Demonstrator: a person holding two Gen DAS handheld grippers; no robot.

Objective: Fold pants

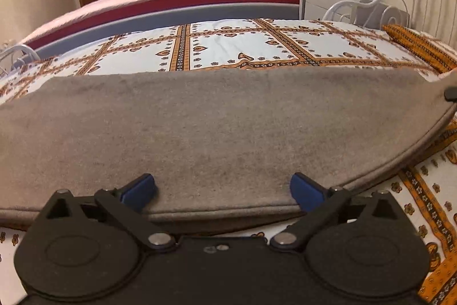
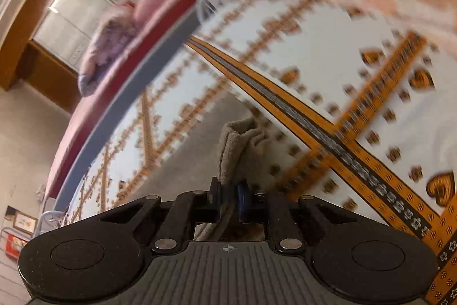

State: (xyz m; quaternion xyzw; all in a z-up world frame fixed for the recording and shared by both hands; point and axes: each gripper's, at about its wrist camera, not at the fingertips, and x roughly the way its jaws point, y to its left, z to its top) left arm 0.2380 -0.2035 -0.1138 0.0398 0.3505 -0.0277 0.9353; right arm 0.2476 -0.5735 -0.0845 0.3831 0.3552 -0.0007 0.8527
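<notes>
Folding is under way: you are lifting one end of the grey pants [image 1: 217,127] with your right gripper [image 2: 230,197] while your left gripper [image 1: 222,190] is waiting at the near edge. Starting on the left, your fingers [image 1: 140,189] are standing wide apart, with a broad strip of the cloth lying between and beyond them; nothing is being pinched there. The pants are lying flat across the patterned bedsheet [image 1: 228,45], stretching away to both sides of those fingers, and the near hem is running just under their tips. Further right, the cloth is rising off the sheet toward the dark tip of your other tool at the picture's edge.

On the right, your fingers [image 2: 242,197] are pressing together on a bunched fold of the same fabric, which is standing up just ahead of them. That view is blurring, so I cannot tell much else there.

Next, I judge, you are needing to close the left fingers on the hem and carry both ends over together. The fabric is looking thick, soft and fleecy, with a stitched border, so it should be draping slowly.
</notes>
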